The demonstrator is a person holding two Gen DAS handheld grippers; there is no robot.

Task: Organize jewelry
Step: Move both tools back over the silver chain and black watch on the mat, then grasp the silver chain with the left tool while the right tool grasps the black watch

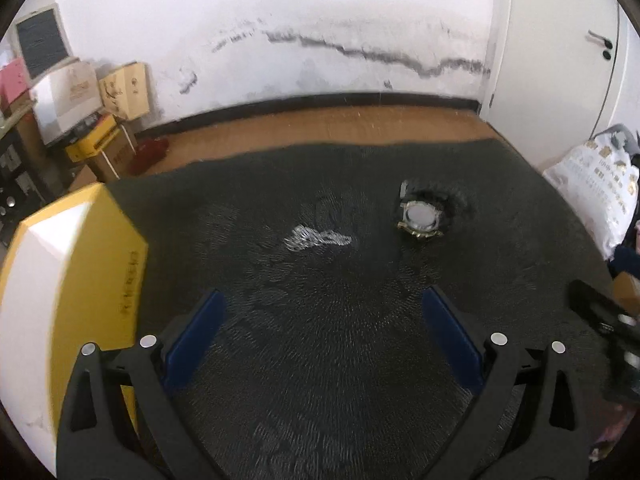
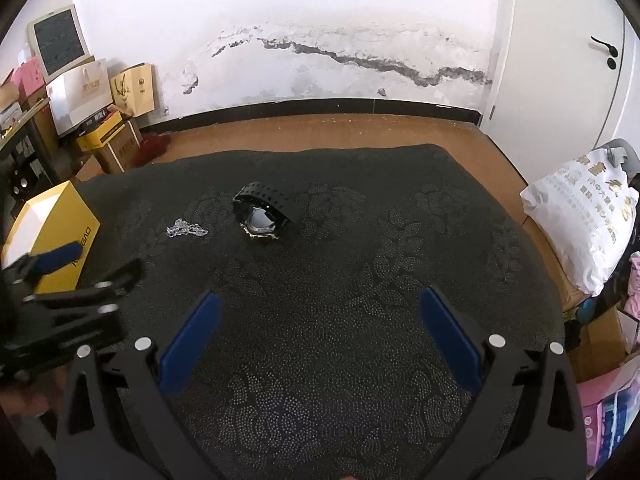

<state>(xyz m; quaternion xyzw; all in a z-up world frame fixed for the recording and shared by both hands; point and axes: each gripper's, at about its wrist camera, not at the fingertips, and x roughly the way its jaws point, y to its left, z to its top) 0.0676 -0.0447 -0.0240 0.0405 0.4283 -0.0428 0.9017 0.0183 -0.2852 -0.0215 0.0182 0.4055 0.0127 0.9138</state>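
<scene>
A silver chain (image 1: pixel 318 238) lies bunched on the dark patterned cloth (image 1: pixel 320 360), ahead of my open, empty left gripper (image 1: pixel 322 312). A wristwatch (image 1: pixel 422 216) with a black strap lies to the chain's right. A yellow box (image 1: pixel 76 280) with a white inside stands at the left, close beside the left fingers. In the right wrist view the chain (image 2: pixel 186 229), the watch (image 2: pixel 264 212) and the yellow box (image 2: pixel 52 236) lie far ahead and to the left of my open, empty right gripper (image 2: pixel 320 312). The left gripper (image 2: pixel 60 280) shows at that view's left edge.
The cloth (image 2: pixel 360 320) covers a low surface on a wooden floor (image 2: pixel 340 130). Cardboard boxes and bags (image 2: pixel 100 92) stack against the wall at the far left. A white printed bag (image 2: pixel 580 220) lies at the right, with pink boxes below it.
</scene>
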